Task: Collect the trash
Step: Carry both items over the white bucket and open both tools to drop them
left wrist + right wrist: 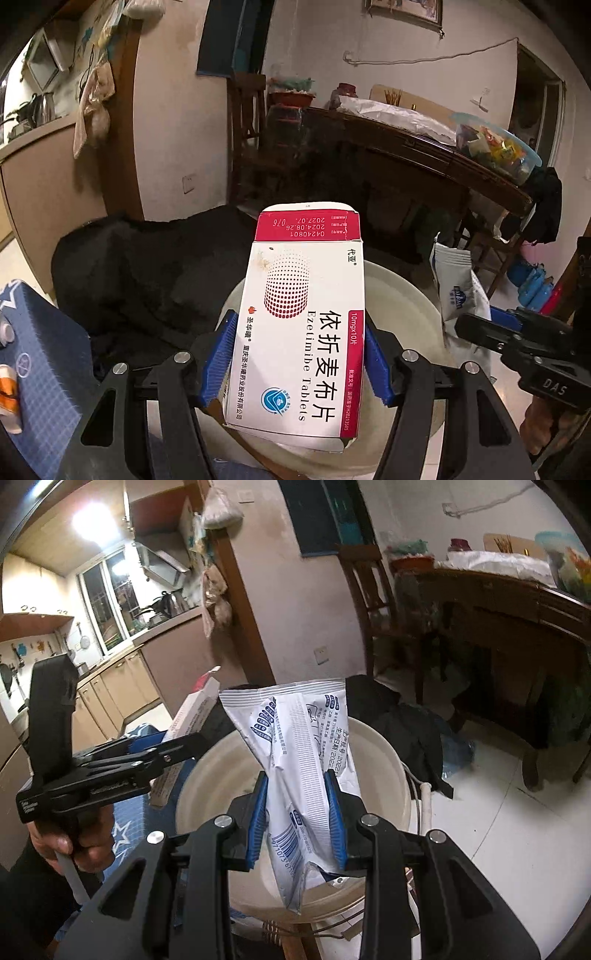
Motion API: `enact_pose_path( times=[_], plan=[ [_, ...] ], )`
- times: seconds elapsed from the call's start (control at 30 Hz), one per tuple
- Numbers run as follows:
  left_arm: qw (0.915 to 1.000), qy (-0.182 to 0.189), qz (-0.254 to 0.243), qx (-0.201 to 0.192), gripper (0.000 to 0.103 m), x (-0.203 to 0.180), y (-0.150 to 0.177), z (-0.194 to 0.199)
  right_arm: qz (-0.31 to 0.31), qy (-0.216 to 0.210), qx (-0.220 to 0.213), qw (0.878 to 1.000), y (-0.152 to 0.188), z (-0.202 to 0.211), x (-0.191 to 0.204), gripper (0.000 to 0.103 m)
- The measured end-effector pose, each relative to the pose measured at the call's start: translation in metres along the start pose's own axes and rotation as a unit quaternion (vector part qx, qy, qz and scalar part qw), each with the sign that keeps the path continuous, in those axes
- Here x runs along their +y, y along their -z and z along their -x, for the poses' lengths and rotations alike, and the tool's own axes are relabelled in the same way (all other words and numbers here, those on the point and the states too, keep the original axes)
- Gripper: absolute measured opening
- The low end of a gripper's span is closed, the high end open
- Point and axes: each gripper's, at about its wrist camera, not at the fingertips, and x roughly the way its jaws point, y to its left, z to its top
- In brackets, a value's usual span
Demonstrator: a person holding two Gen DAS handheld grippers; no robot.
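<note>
My left gripper is shut on a white and pink tablet box and holds it above a cream bucket. My right gripper is shut on a crumpled white and blue foil pouch and holds it over the same bucket. In the right wrist view the left gripper shows at the left with the box. In the left wrist view the right gripper shows at the right with the pouch.
A black garment lies behind the bucket. A blue patterned cloth is at the left. A dark wooden table with a plastic container stands at the back right, a chair beside it. White tiled floor lies to the right.
</note>
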Motion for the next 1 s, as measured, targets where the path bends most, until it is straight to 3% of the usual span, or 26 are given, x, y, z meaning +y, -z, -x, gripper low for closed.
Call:
enact_pose_path(
  times=[0.5,0.63,0.77,1.0],
  plan=[
    [0.9988,0.034,0.031,0.015,0.066,0.016,0.011,-0.016,-0.001,0.013,0.029,1.0,0.002,-0.018,0.007,0.028],
    [0.999,0.033,0.027,0.013,0.066,0.018,0.011,-0.016,0.003,0.013,0.036,0.999,0.001,-0.022,0.007,0.031],
    [0.999,0.034,0.028,0.011,0.076,0.018,0.013,-0.015,0.002,0.022,0.035,0.999,-0.002,-0.025,0.003,0.036],
    [0.9997,0.014,0.021,0.001,0.076,0.022,0.012,-0.003,0.007,0.021,0.03,0.999,0.0,-0.02,0.004,0.036]
  ],
)
